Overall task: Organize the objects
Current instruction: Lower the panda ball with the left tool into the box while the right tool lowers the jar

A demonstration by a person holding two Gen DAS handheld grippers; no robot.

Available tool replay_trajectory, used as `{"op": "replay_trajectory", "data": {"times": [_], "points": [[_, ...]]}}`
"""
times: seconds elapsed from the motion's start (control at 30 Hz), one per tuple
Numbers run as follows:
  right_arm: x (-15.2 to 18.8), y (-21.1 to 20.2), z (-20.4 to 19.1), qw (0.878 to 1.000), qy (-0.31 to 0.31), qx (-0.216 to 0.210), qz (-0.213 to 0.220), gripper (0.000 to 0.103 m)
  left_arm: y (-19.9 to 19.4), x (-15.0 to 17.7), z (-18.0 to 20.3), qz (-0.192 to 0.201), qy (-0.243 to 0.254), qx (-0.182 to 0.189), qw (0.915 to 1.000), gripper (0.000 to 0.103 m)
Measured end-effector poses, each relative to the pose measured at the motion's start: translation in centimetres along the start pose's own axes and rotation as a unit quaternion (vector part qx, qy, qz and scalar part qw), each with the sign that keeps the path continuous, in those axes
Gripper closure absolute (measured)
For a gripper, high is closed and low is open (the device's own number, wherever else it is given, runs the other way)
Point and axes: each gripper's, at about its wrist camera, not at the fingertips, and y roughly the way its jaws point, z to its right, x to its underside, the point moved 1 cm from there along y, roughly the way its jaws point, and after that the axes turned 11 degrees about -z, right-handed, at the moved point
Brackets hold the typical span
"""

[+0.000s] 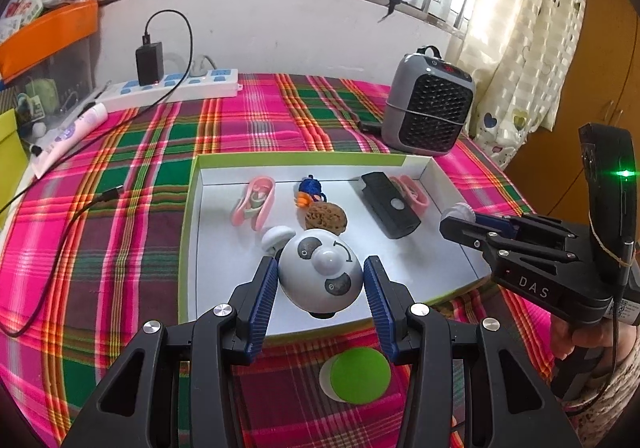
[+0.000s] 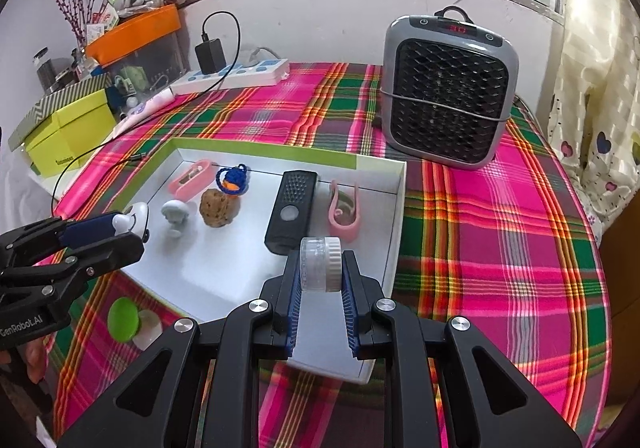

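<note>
Quick count — one white tray (image 2: 394, 207) with a green edge, and in it two pink clips (image 2: 345, 216), one black remote-looking gadget (image 2: 291, 207), one brown sponge-like lump (image 2: 218, 207), one blue and orange knitted toy (image 2: 233, 177) and one small white mushroom figure (image 2: 175, 212). Then one panda toy (image 1: 320, 274), one clear jar (image 2: 320, 264), one green disc (image 1: 360, 375) — plus one grey heater (image 2: 448, 87) and one power strip (image 2: 232, 76).

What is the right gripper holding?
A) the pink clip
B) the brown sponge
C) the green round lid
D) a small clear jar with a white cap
D: the right gripper is shut on the small clear jar with a white cap, over the white tray.
</note>
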Motion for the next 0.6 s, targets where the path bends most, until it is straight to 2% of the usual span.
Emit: {"op": "replay_trajectory", "data": {"times": [0.6], "points": [[-0.9, 2.0, 0.3, 1.000, -0.008, 0.012, -0.014, 0.083, 2.4, -0.8, -0.9, -0.021, -0.005, -0.007, 0.9998, 0.060]]}}
